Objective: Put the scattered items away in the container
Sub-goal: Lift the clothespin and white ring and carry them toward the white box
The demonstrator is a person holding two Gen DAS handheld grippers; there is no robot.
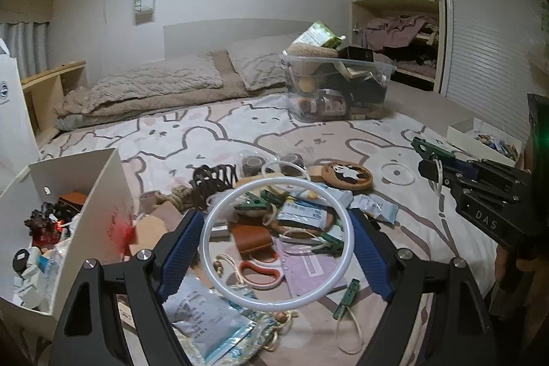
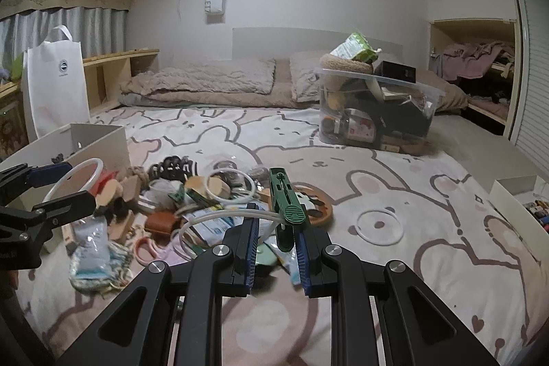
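My left gripper (image 1: 276, 244) is shut on a large white ring (image 1: 219, 266), held above a pile of scattered items (image 1: 274, 215) on the bed; the ring also shows in the right wrist view (image 2: 73, 175). My right gripper (image 2: 276, 249) is shut on a green clip (image 2: 286, 206) with a white cord loop (image 2: 219, 218); it shows at the right in the left wrist view (image 1: 430, 156). A white open box (image 1: 92, 194) with several items inside stands left of the pile, also in the right wrist view (image 2: 99, 139).
A clear plastic bin (image 1: 336, 84) full of things stands at the back of the bed. A second white box (image 2: 514, 204) sits at the right edge. A small white ring (image 2: 379, 225) lies on the bedspread. A white bag (image 2: 55, 84) stands at the left.
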